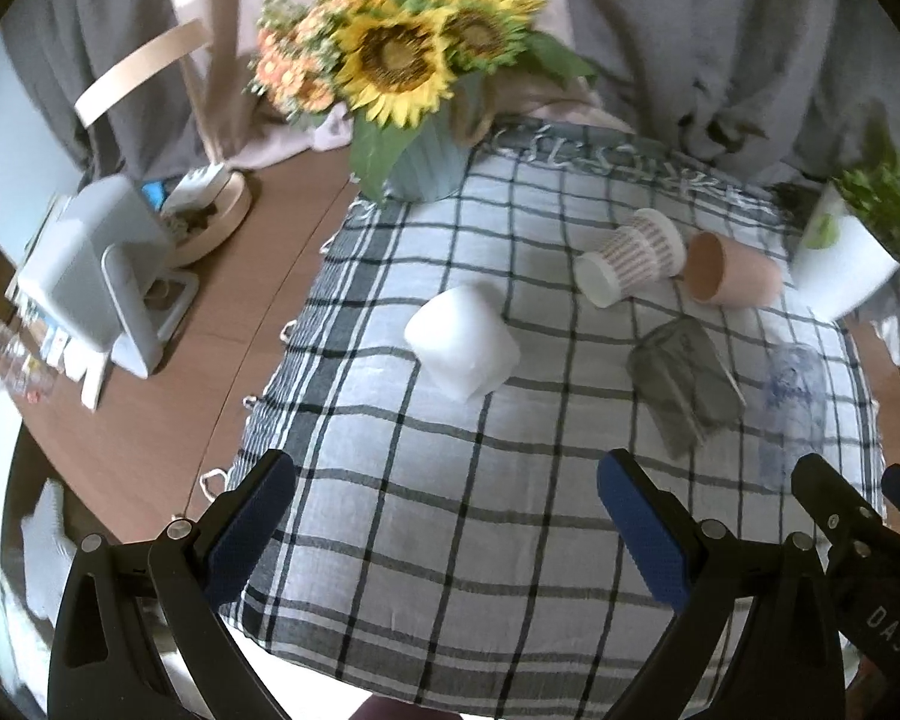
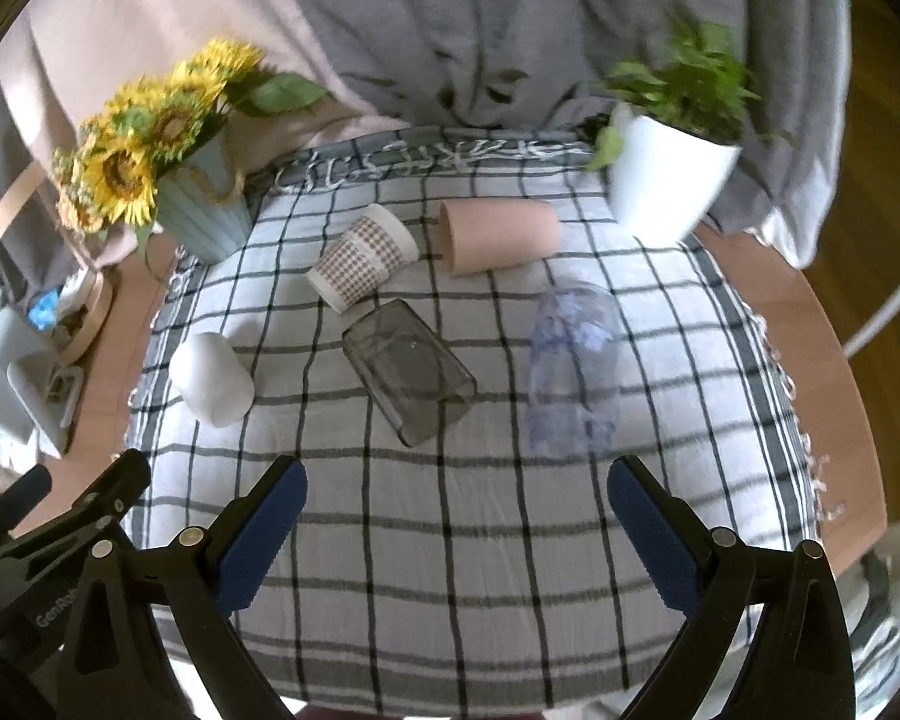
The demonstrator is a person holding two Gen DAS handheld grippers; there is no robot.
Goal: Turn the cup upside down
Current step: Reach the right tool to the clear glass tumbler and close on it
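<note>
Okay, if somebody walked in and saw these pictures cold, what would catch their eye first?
Probably the sunflower bouquet in its pale blue pot at the far left corner of the checked cloth. Next, the cups scattered on their sides mid-cloth: a white cup, a patterned cup, a pink cup and a smoky glass. Both tongs, left and right, stand open in the foreground, holding nothing.

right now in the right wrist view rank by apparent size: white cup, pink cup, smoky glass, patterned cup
1. smoky glass
2. pink cup
3. patterned cup
4. white cup

The last two look close. The glass lies nearer the camera, so its lead is unsure.
</note>
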